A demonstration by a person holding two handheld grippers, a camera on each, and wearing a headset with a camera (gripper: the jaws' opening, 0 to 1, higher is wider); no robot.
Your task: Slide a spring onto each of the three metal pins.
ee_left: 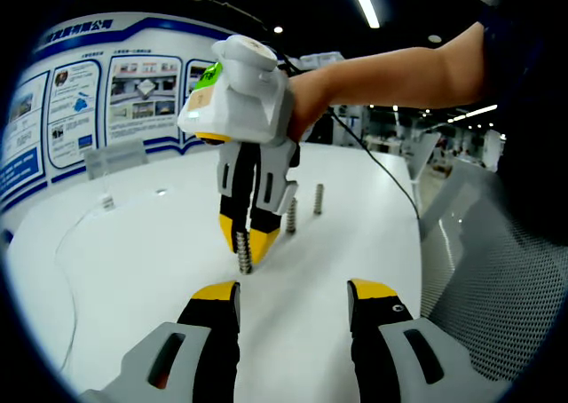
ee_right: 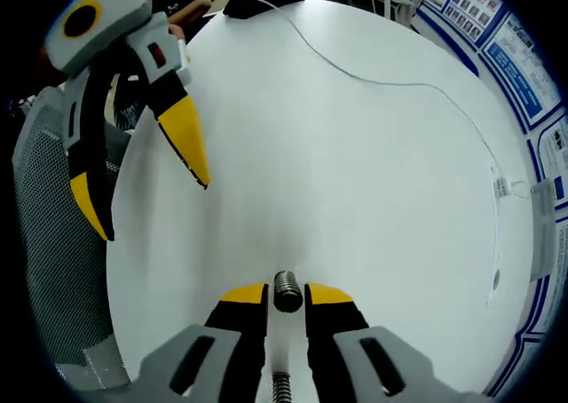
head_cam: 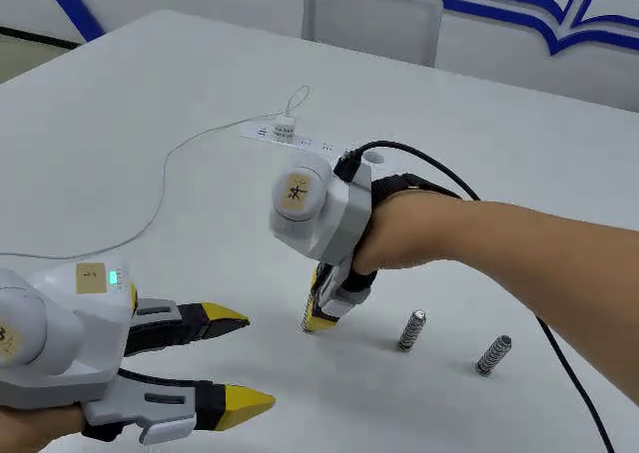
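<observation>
Noted right tongs pinched narrow on a spring, tips pointing down at the desk, not far from its near edge. Seen end-on in the right gripper view, so held upright. Judged as lining the coil up to go straight down over a pin. Cannot tell whether a pin already sits inside it (bore reads dark, too small to resolve).

Counted a second spring just beside the tongs on the side of the desk's right edge, and a third spring a little further along. Both standing, slightly tilted, apart from each other. Taken as already seated on their pins, which would leave the held one as the last.

Logged left tongs spread wide, gripping nothing, hovering by the near edge towards the left, well apart from the springs and aimed at the work. Probably parked clear of the right arm's reach, ready to steady if needed.
</observation>
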